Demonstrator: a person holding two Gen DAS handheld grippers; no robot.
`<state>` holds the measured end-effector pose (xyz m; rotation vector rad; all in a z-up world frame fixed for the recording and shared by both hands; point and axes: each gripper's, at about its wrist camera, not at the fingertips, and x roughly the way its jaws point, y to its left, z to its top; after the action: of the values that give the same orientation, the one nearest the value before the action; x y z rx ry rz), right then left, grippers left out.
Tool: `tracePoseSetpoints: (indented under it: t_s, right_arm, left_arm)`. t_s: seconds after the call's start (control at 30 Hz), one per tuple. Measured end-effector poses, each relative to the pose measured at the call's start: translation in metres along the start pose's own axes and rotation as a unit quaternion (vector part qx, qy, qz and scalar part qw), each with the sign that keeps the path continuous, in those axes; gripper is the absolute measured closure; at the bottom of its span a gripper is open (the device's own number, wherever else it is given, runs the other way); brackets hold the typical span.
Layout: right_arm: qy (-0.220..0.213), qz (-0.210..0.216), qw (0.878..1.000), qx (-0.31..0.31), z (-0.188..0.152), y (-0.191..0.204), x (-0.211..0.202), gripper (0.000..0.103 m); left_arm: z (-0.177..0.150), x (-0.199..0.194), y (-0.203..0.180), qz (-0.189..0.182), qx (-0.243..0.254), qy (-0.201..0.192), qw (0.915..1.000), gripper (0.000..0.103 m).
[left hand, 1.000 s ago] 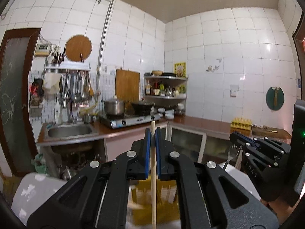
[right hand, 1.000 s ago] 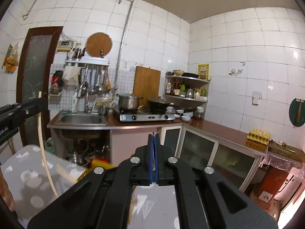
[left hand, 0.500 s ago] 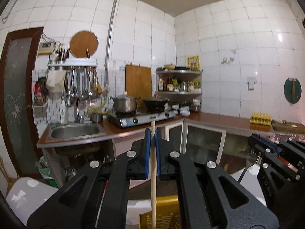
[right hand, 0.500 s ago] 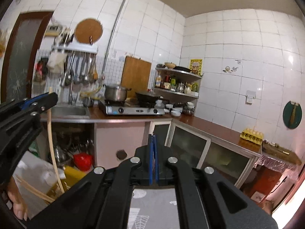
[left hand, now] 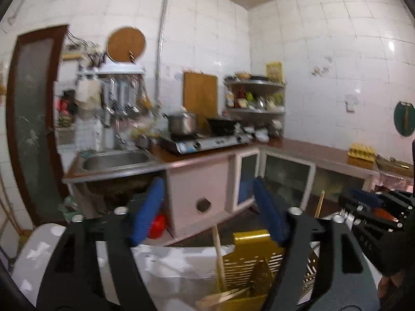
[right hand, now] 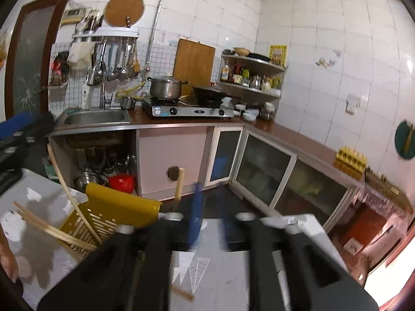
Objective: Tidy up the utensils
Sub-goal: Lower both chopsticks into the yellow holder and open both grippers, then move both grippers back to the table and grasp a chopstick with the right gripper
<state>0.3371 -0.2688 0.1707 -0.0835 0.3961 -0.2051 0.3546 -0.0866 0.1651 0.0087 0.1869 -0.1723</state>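
The left tool (left hand: 207, 207) has just been opening: its blue pads (left hand: 147, 207) stand wide apart with nothing pressed between them, and a pale wooden chopstick (left hand: 218, 254) leans free in the gap, its lower end down in the yellow slotted utensil holder (left hand: 249, 261) just below. The right tool (right hand: 208, 215) has also just been opening; its blurred blue pads stand partly apart, and nothing is seen gripped between them. A wooden stick (right hand: 179, 184) stands just left of it, behind the holder's rim. From the right view, the holder (right hand: 114, 207) lies tilted on the white patterned counter (right hand: 39, 246), with a curved stick and several straight chopsticks (right hand: 52, 225) resting in and across it. This looks like the release step, each utensil dropped into the holder. The next move likely calls for drawing both tools back without knocking the leaning sticks, then finding any utensil not yet stowed. Beyond are a sink, stove and tiled walls.
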Motion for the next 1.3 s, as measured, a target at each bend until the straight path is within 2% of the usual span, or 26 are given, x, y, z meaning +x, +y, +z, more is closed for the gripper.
tracePoseSetpoints:
  t_s: [0.03, 0.1, 0.17, 0.23, 0.4, 0.6, 0.97, 1.13, 1.3]
  right_arm:
    - [-0.002, 0.003, 1.0, 0.005, 0.0, -0.003, -0.007, 0.05]
    - [-0.001, 0.009, 1.0, 0.003, 0.001, -0.006, -0.024, 0.05]
    - [-0.002, 0.012, 1.0, -0.005, -0.003, -0.008, -0.041, 0.048]
    - [0.0, 0.013, 1.0, -0.007, -0.008, -0.009, -0.056, 0.042]
    - [0.024, 0.022, 0.999, 0.001, -0.048, -0.013, -0.086, 0.039]
    - [0.075, 0.032, 0.996, 0.021, -0.108, -0.013, -0.088, 0.038]
    - [0.165, 0.029, 0.985, 0.037, -0.193, -0.004, -0.038, 0.039]
    - [0.186, 0.03, 0.982, 0.031, -0.203, 0.004, -0.024, 0.039]
    - [0.205, 0.034, 0.978, 0.031, -0.206, 0.012, -0.016, 0.039]
  left_arm:
    - [0.003, -0.008, 0.002, 0.001, 0.003, 0.005, 1.0, 0.031]
    - [0.008, -0.026, 0.01, 0.006, 0.001, 0.01, 0.9999, 0.027]
    - [0.01, -0.042, 0.017, 0.01, 0.0, 0.011, 0.9999, 0.012]
    - [0.007, -0.064, 0.028, 0.015, -0.006, 0.012, 0.9998, 0.007]
    - [-0.017, -0.092, 0.042, 0.007, -0.021, 0.054, 0.9983, 0.005]
    - [-0.065, -0.108, 0.037, 0.0, -0.017, 0.109, 0.9939, 0.005]
    - [-0.151, -0.073, 0.02, -0.006, -0.013, 0.215, 0.9766, 0.005]
    - [-0.184, -0.051, 0.017, -0.02, -0.012, 0.264, 0.9643, 0.005]
    - [-0.197, -0.047, 0.01, -0.02, -0.005, 0.279, 0.96, 0.005]
